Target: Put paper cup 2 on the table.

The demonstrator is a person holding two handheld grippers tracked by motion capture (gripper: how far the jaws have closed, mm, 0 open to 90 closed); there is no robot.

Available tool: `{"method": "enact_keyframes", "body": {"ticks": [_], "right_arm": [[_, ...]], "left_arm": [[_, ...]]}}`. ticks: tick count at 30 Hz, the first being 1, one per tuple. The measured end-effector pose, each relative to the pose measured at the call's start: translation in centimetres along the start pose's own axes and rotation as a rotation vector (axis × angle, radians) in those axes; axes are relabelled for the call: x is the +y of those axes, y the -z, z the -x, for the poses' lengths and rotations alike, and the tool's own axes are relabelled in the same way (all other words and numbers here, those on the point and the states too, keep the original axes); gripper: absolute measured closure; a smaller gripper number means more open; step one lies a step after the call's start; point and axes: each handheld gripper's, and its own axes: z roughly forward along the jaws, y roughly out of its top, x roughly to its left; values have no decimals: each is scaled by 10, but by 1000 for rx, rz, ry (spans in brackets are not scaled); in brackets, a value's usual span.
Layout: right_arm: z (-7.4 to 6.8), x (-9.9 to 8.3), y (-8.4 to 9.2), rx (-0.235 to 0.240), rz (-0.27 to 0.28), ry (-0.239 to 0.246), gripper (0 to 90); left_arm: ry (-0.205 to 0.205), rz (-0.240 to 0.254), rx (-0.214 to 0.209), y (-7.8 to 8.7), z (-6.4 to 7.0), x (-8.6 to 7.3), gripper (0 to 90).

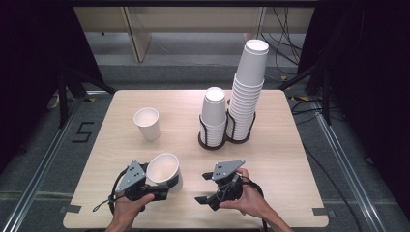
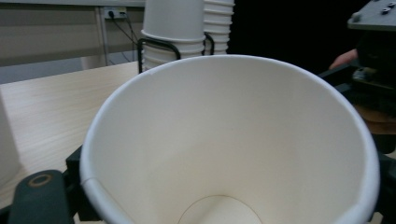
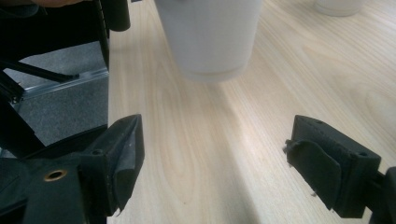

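At front-left of the table (image 1: 270,159), the left gripper (image 1: 162,186) is clamping a white paper cup (image 1: 164,171) w/ its jaws pressing on the cup wall. The cup is sitting mouth-up, tilted a bit toward the camera in the high view. Can't tell from the high view if its base is resting on the wood or hanging just above it; the right gripper view is showing the base (image 3: 210,70) close over the tabletop.

The right gripper (image 1: 209,188) is hovering just beside it on the cup's right, jaws standing wide apart w/ nothing btwn them, pointing at the cup's lower wall. Bare wood is lying btwn the jaws and the cup, so nothing is blocking that side.

Further back, a second paper cup (image 1: 147,123) is standing upright, mouth-up, well apart from the held one, toward back-left. Near the table's back-center, two black wire holders are sitting touching each other: the left one is carrying a short stack of upside-down cups (image 1: 213,116), the right one a tall leaning stack (image 1: 247,87). In the left gripper view both stacks (image 2: 187,28) are rising behind the held cup's rim (image 2: 224,60), w/ the right gripper's body (image 2: 373,56) at the far right edge.
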Motion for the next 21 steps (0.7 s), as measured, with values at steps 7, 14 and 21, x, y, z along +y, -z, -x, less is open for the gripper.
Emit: {"method": "enact_keyframes", "body": {"ticks": [7, 14, 21], "right_arm": [[2, -4, 7, -6, 7, -17, 193], [3, -9, 13, -14, 1, -34, 190], [4, -12, 15, -30, 9, -21, 189]], "left_arm": [[-5, -7, 84, 2, -12, -3, 137], [23, -3, 146, 4, -26, -7, 137], [20, -3, 178, -1, -33, -8, 137]]}}
